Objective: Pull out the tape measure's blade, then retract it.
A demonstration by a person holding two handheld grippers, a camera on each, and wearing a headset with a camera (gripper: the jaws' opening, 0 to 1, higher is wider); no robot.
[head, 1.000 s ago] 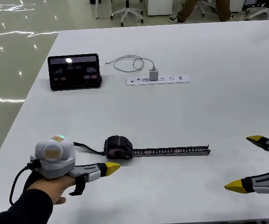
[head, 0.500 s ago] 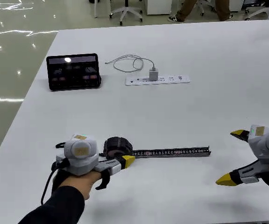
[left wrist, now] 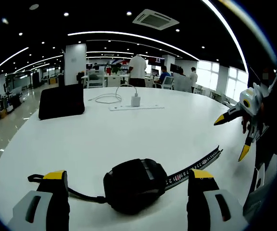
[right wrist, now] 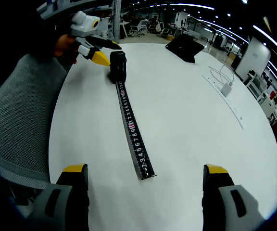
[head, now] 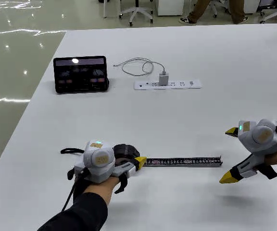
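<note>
The left gripper's [left wrist: 128,174] yellow-tipped jaws stand spread, with the black rubber-cased tape measure [left wrist: 136,185] between them, ungripped. The right gripper's [right wrist: 145,168] jaws gape wide. The free end of the drawn-out dark numbered blade [right wrist: 131,130] lies just ahead of them, flat on the white workbench [head: 186,110].

White table [head: 201,115] laid with a tape measure and a few electronics.
Toward 7 o'clock on the tabletop, a black tape measure [head: 125,152] is seen lying with its blade [head: 184,161] drawn out flat along the surface toward 3 o'clock and its strap [head: 70,151] trailed toward 9 o'clock. A dark tablet [head: 80,73] is propped at 10 o'clock. A white power strip [head: 167,84] is laid near 12 o'clock, with a charger [head: 164,77] plugged into it and a cable [head: 136,65] looped just behind.
</note>
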